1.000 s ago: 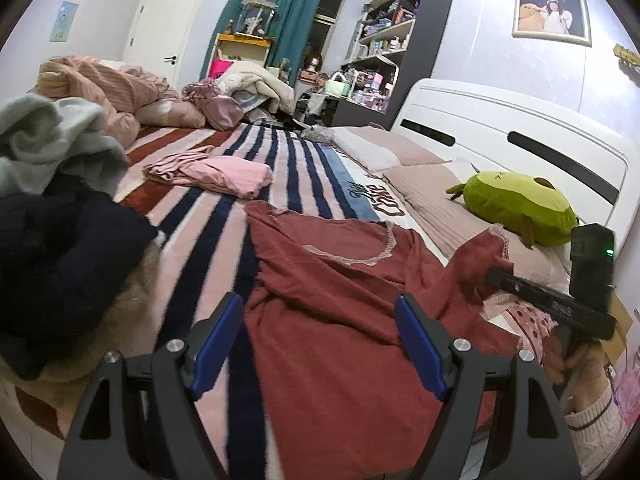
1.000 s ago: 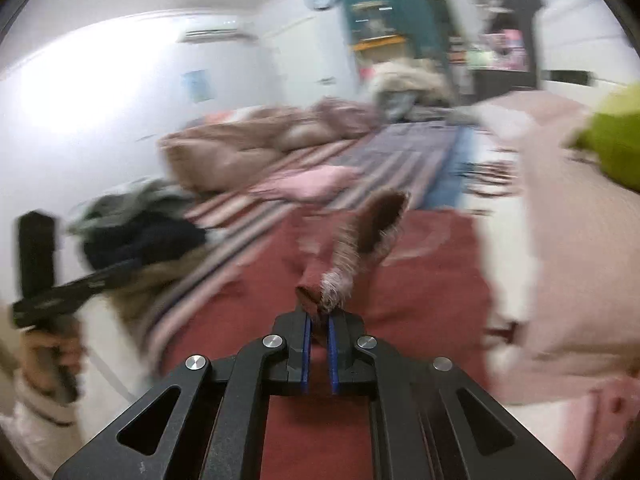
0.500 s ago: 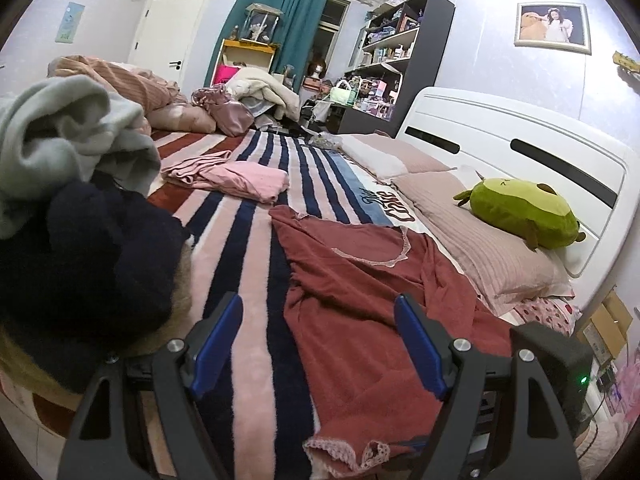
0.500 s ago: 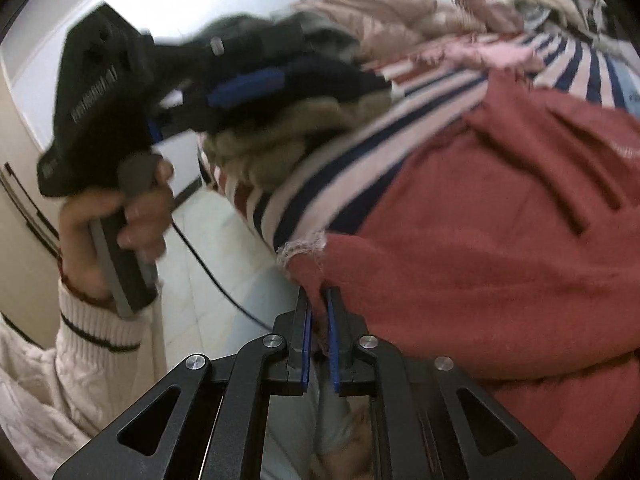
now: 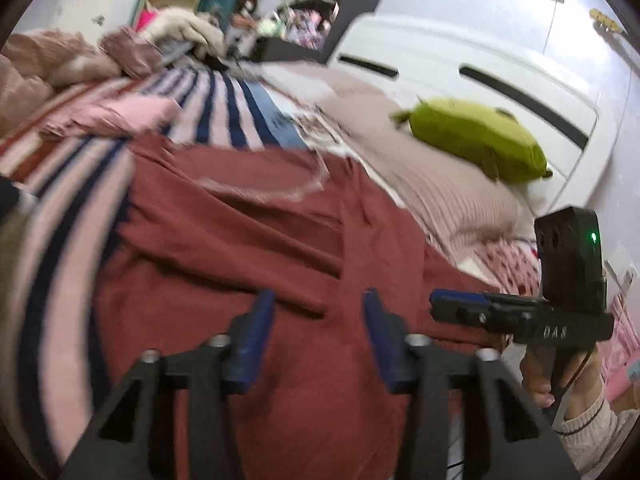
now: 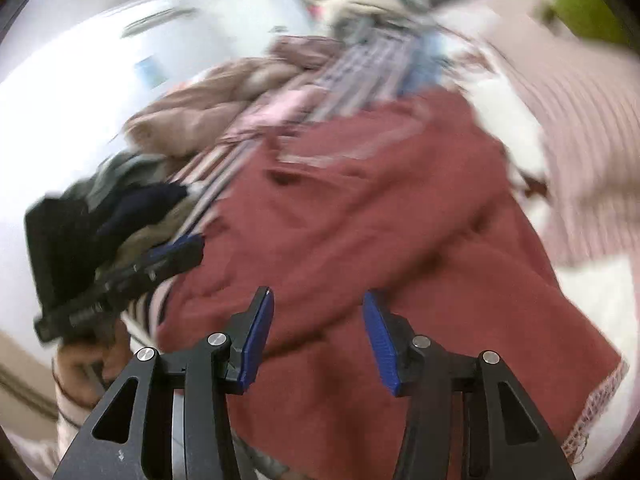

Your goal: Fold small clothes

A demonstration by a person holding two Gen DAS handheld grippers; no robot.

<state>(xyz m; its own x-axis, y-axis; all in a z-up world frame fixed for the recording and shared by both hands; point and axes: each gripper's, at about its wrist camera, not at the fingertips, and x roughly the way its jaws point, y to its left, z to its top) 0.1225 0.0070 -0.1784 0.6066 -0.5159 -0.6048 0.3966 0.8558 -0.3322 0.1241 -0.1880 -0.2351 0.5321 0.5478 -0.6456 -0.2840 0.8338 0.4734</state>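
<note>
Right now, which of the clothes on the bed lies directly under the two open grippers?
The dark red garment, spread flat beneath both the left gripper and right gripper. The pink garment lies folded farther away.

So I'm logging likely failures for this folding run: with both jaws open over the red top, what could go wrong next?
Two risks. The dark red lace-trimmed top lies rumpled with creases, so a fold now may set crooked. The left hand-held gripper hovers open over mid-fabric, not an edge, and might pinch both layers. The right hand-held gripper is open too, and both views are blurred.
</note>
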